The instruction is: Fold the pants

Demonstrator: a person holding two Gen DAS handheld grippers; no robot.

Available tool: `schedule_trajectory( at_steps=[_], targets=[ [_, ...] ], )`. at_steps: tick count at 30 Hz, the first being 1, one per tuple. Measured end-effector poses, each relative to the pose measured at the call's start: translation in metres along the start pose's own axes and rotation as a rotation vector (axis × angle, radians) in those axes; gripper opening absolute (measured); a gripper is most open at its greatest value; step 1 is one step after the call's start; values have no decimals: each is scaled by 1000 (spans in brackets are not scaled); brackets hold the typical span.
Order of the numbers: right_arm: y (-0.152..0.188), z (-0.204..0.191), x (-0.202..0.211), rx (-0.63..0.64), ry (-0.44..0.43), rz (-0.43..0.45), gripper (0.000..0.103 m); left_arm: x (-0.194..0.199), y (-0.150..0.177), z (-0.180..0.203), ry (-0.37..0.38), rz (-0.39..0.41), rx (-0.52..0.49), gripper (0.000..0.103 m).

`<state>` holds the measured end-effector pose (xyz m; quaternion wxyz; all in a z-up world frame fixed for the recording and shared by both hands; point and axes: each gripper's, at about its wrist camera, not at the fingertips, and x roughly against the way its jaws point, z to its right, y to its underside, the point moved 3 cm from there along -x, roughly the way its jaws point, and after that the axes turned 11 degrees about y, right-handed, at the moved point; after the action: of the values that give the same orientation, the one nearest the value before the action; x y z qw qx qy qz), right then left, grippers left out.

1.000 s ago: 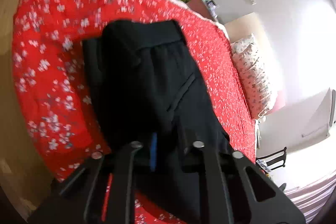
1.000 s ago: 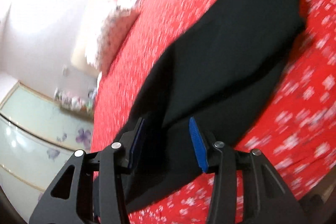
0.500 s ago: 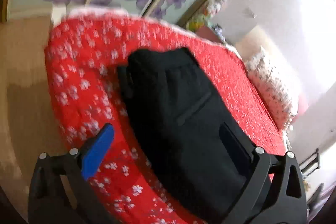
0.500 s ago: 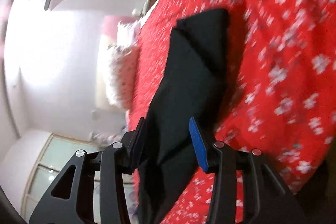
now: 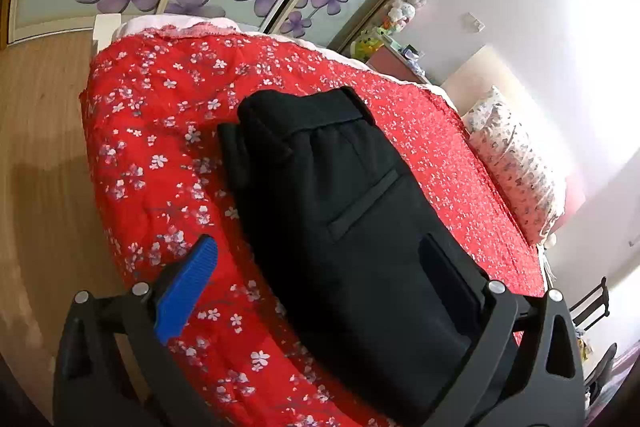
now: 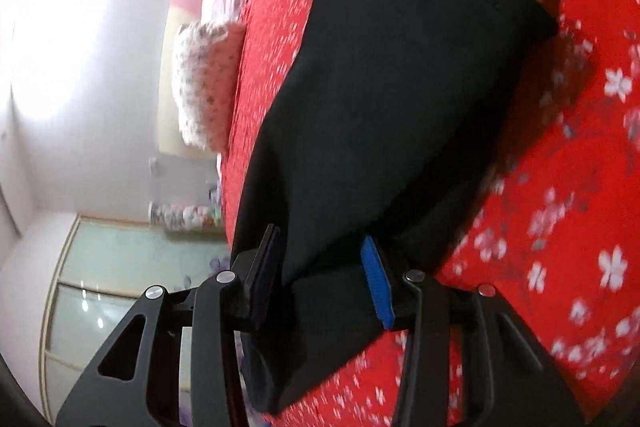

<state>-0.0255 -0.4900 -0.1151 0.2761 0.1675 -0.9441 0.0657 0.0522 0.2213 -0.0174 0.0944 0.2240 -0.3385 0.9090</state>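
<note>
Left wrist view: black pants (image 5: 340, 211) lie folded on the red bed (image 5: 152, 147).
The left claw (image 5: 320, 275) is spread wide, holding nothing. The right claw (image 6: 322, 279) pinches the pants' near end; lay it down flat and smooth.

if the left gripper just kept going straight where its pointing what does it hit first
Most likely the black pants lying on the red floral bedspread. The left gripper is wide open and angled down at them, holding nothing. Depth is hard to judge through the fisheye.

Black fingers (image 5: 452, 279), blue pads (image 5: 186, 291), silver screws
</note>
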Motion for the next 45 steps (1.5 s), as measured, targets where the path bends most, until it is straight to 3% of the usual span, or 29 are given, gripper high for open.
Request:
schedule_trajectory(
  at_steps=[1,2,3,5,7,10,12,16,18,21,26,33,36,39,45],
  targets=[
    [-2,1,0,-17,-6,23,42,-1,0,-1,0,-3,0,101],
    [-8,0,2,-14,1,44,33,-2,0,0,-1,-7,-1,101],
    [-10,-1,3,3,23,73,13,-3,1,1,-2,-10,-6,101],
    [-16,-8,8,64,74,143,5,-3,2,3,-3,-12,-15,101],
    [-19,-19,22,121,88,242,5,-3,2,3,-4,-13,-19,101],
    [-23,-39,73,236,86,478,4,-3,2,2,-6,-12,-15,101],
    [-28,-34,81,226,107,501,4,-4,2,2,-7,-13,-11,101],
    [-39,12,48,68,292,348,4,-6,1,-1,-4,-17,-3,101],
    [-40,25,50,-6,214,311,6,-7,1,-2,-1,-17,-1,101],
    [-37,27,58,-19,193,306,16,-8,1,-2,1,-25,-2,101],
    [-42,46,66,-154,46,285,16,-10,2,-2,2,-35,-5,101],
    [-47,41,62,-217,26,270,18,-11,3,0,-6,-45,-13,101],
    [-43,50,71,-257,5,238,28,-12,3,0,-9,-48,-14,101],
    [-43,55,84,-281,-9,276,37,-14,3,0,-10,-51,-14,101],
    [-50,54,86,-272,20,314,36,-19,5,7,-11,-63,-36,101]
  ],
)
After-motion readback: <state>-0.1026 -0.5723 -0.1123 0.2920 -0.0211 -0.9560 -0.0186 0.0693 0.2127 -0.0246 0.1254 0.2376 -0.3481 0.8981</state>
